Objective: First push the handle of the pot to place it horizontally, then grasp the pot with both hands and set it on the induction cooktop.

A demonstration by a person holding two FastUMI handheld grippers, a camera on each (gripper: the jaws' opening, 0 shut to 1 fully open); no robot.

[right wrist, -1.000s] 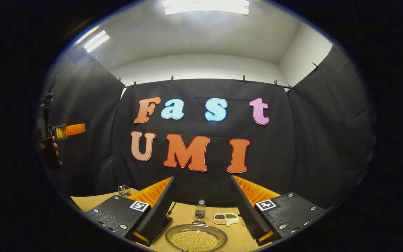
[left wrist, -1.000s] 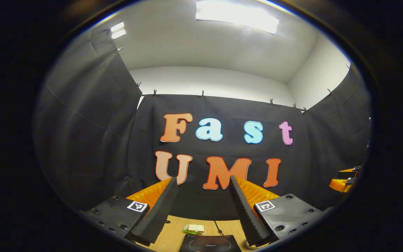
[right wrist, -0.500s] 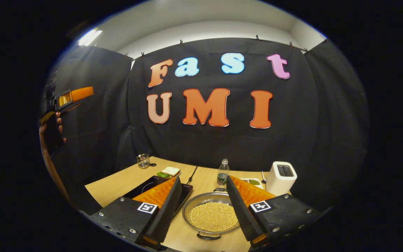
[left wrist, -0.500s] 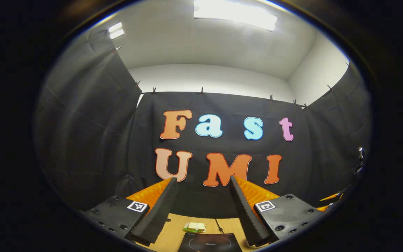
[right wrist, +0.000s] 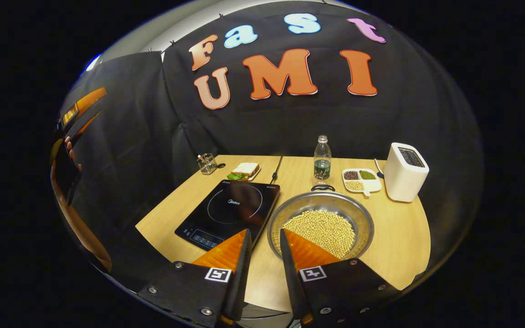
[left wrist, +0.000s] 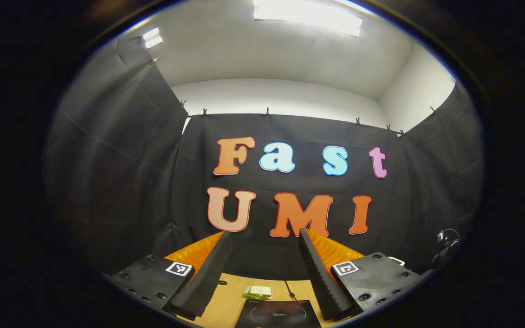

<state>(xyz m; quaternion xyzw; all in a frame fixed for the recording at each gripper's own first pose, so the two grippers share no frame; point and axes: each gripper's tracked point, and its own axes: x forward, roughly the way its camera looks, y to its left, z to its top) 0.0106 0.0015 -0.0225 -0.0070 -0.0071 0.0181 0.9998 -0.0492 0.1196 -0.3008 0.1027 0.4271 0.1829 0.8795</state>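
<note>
We note the steel pot (right wrist: 321, 224), full of pale beans, sitting on the wooden table (right wrist: 408, 246) just right of the induction cooktop (right wrist: 229, 212), its far loop handle (right wrist: 323, 187) pointing toward the water bottle (right wrist: 321, 158). Right gripper (right wrist: 263, 237) hovers above the near rim, fingers narrowed, gripping nothing. Left gripper (left wrist: 262, 240) stays high with fingers wide apart, cooktop (left wrist: 278, 315) and sandwich (left wrist: 259, 292) below.

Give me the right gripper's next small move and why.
Probably lower the right gripper toward the pot's near rim to find its handle. The gripper hangs above the table with nothing between its fingers, which stand a little apart. The pot, full of beans, sits beside the cooktop, not on it; only its far handle shows, so the push hasn't visibly begun.
</note>
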